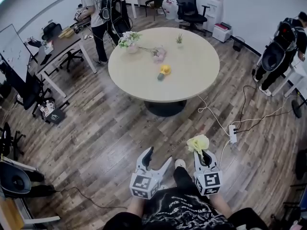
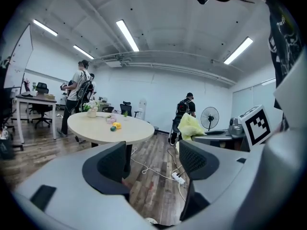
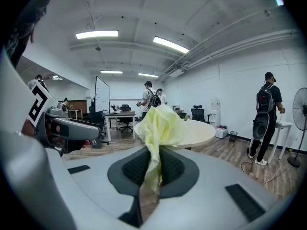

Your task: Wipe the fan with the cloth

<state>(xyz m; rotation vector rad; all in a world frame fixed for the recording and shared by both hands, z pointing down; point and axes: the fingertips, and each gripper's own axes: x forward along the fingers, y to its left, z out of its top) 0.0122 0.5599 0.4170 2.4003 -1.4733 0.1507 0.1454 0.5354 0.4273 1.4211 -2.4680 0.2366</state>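
Note:
My right gripper point(image 1: 203, 153) is shut on a crumpled pale-yellow cloth point(image 1: 198, 142), which bunches up above its pads point(image 3: 170, 169). In the right gripper view the cloth point(image 3: 160, 123) rises between the jaws of the right gripper point(image 3: 152, 169) and hides part of the table behind it. My left gripper point(image 1: 159, 155) is open with nothing between its jaws point(image 2: 153, 162). Both are held low over the wooden floor, side by side, in front of the person's body. A standing fan point(image 2: 209, 118) is far off by the right wall, next to a person with a backpack; its edge point(image 3: 301, 104) shows at far right.
A round beige table point(image 1: 192, 80) stands ahead with a flower vase point(image 1: 129, 40) and a small yellow object point(image 1: 164, 70). A power strip point(image 1: 233, 133) and cables lie on the floor at right. Desks, office chairs and people stand around the room's edges.

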